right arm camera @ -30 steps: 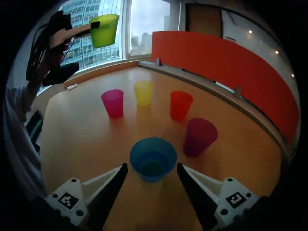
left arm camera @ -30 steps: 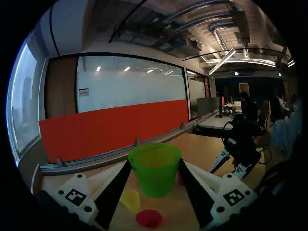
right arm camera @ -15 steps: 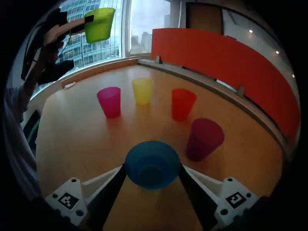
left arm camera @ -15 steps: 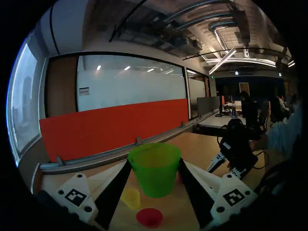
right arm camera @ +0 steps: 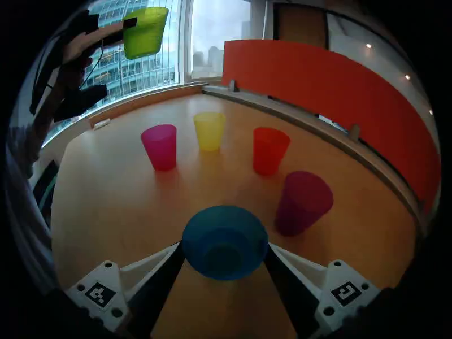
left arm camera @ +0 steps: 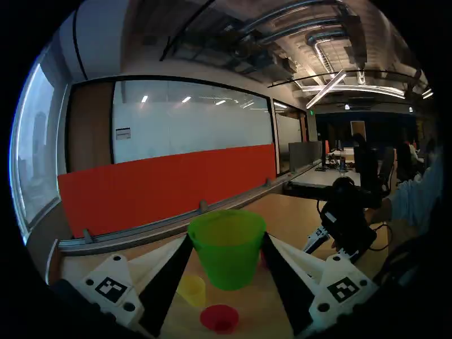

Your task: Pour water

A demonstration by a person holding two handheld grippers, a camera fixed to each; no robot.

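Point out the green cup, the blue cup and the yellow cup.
green cup (left arm camera: 227,257): left gripper view, front wall.
blue cup (right arm camera: 224,257): right gripper view, inner bottom.
yellow cup (right arm camera: 209,134): right gripper view, front wall.

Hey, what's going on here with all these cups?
A person holds a gripper in each hand. The left gripper grips a green cup, upright, high above the table. The right gripper is clamped on a blue cup low by the table. A pink cup, yellow cup, orange cup and magenta cup stand on it. Nothing is being poured yet.
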